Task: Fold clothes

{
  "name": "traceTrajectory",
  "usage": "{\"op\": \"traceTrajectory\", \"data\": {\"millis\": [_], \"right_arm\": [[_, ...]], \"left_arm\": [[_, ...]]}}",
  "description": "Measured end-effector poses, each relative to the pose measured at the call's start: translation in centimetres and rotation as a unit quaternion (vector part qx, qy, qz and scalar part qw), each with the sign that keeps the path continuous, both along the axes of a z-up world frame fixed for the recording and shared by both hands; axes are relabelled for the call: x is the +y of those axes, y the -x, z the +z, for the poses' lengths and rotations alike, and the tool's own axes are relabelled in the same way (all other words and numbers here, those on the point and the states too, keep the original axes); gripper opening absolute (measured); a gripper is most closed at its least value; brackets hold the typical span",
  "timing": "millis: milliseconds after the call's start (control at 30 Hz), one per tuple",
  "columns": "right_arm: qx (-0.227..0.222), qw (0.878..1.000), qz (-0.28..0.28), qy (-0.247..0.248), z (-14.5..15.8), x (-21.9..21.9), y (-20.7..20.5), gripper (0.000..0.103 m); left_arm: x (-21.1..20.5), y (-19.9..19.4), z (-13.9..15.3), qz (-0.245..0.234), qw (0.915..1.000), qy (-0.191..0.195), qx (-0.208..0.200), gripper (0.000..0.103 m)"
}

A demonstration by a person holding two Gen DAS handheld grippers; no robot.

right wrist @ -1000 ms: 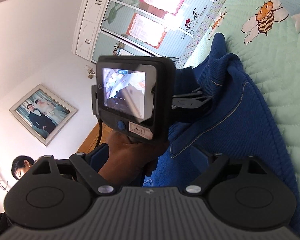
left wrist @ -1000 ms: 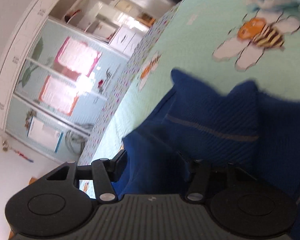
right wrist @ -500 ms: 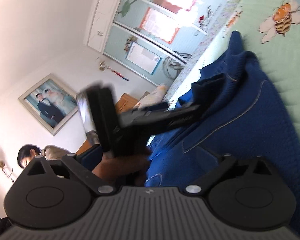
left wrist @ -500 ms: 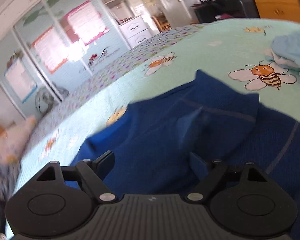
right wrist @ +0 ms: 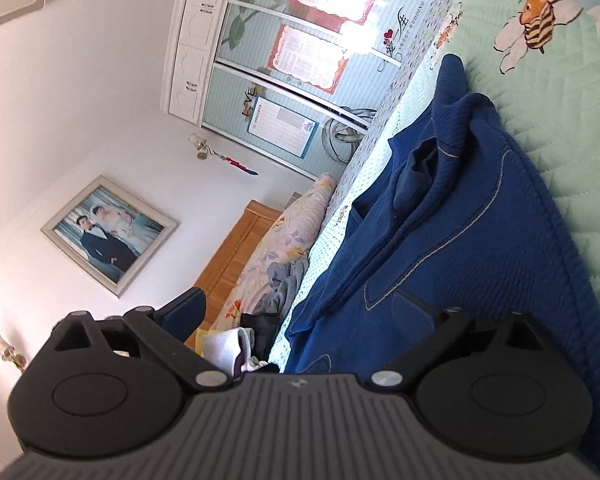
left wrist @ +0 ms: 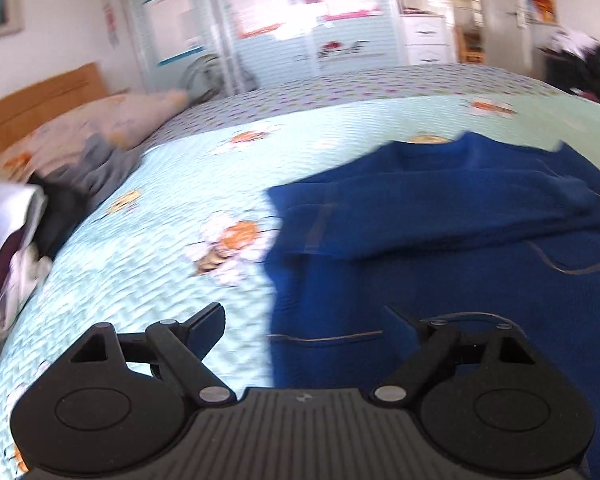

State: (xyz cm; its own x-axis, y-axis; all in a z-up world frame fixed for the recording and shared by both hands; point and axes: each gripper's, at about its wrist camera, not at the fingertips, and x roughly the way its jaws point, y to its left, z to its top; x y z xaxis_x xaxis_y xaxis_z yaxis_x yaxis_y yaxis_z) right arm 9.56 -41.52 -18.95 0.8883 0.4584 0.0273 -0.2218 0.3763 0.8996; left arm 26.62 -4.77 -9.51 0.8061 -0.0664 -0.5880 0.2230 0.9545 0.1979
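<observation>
Blue sweater point(left wrist: 460, 248) spread on bed point(left wrist: 148, 248), ahead and right of left tongs point(left wrist: 300, 320), released; under right tongs point(right wrist: 300, 308), released, gripping nothing.

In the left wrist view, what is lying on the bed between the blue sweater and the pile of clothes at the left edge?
Only bare bedspread with bee prints lies between the blue sweater and the pile of clothes, as the left wrist view shows.

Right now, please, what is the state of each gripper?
Left gripper: open, holding nothing, above the edge of the blue sweater.
Right gripper: open, holding nothing, over the same sweater.
</observation>
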Motion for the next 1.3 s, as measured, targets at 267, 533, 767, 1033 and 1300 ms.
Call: {"op": "traceTrajectory", "data": {"millis": [267, 533, 767, 1033, 1300], "right_arm": [[0.0, 1.0, -0.001, 0.002, 0.0, 0.3, -0.1, 0.099], [-0.002, 1.0, 0.001, -0.006, -0.1, 0.1, -0.2, 0.099], [-0.002, 1.0, 0.001, -0.011, -0.2, 0.1, -0.3, 0.099], [-0.005, 1.0, 0.0, -0.019, -0.3, 0.1, -0.2, 0.099], [-0.004, 0.999, -0.003, -0.041, -0.6, -0.3, 0.3, 0.098]], "left_arm": [[-1.5, -5.6, 1.3, -0.025, 0.9991, -0.017, -0.029, 0.087], [-2.2, -9.3, -5.0, 0.012, 0.9958, 0.044, 0.08, 0.095], [1.2, -4.4, -4.1, 0.017, 0.9849, 0.146, 0.091, 0.091], [3.3, 2.3, -4.5, 0.007, 0.9813, 0.15, 0.12, 0.096], [3.6, 9.1, -5.7, -0.014, 0.9888, 0.105, 0.105, 0.101]]}}
